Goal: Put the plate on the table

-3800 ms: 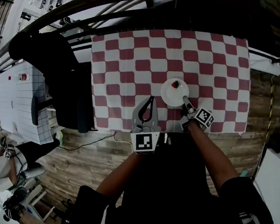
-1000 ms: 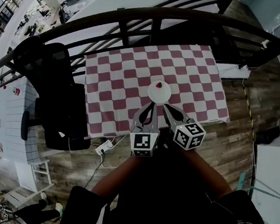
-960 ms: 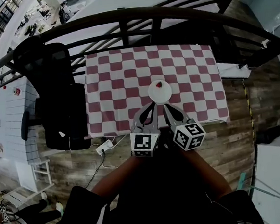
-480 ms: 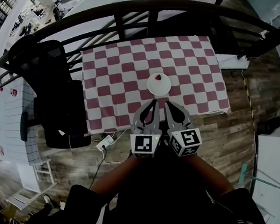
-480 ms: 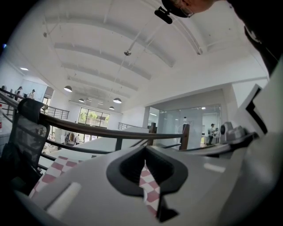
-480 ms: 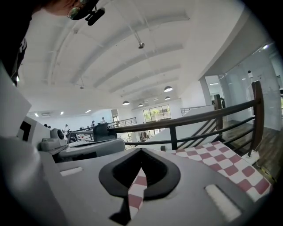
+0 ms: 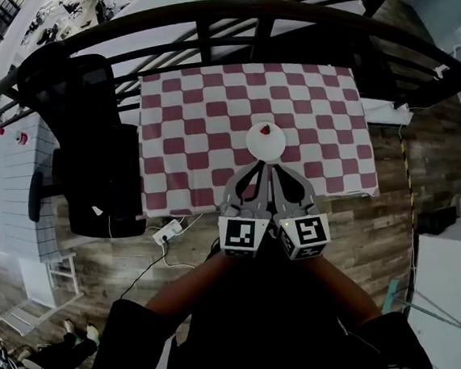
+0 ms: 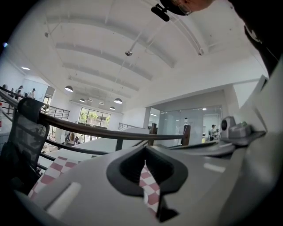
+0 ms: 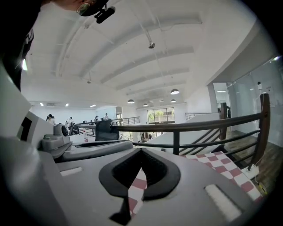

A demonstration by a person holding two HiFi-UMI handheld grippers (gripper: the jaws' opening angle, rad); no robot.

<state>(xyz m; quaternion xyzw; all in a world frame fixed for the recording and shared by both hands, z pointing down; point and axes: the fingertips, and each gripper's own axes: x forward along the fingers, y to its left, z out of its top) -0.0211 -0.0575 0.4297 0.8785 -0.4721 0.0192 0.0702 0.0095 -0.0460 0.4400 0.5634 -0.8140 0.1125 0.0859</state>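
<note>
A small white plate (image 7: 265,140) with a red bit on it rests on the red-and-white checked table (image 7: 186,143), near the middle of its near half. Both grippers hang side by side over the floor, just short of the table's near edge. My left gripper (image 7: 253,169) is shut and empty. My right gripper (image 7: 276,169) is shut too, holding nothing. In the left gripper view the jaws (image 8: 145,162) meet, with a sliver of checked cloth showing past them. The right gripper view shows its jaws (image 9: 141,165) closed in the same way.
A black office chair (image 7: 89,153) stands at the table's left. A dark curved railing (image 7: 198,20) runs behind the table. A power strip with cable (image 7: 166,233) lies on the wooden floor below the table's near-left corner. White furniture (image 7: 11,184) sits far left.
Earlier the right gripper was at the plate's rim; since then both grippers have drawn back off the table and come together, shut. The plate stays on the cloth.
</note>
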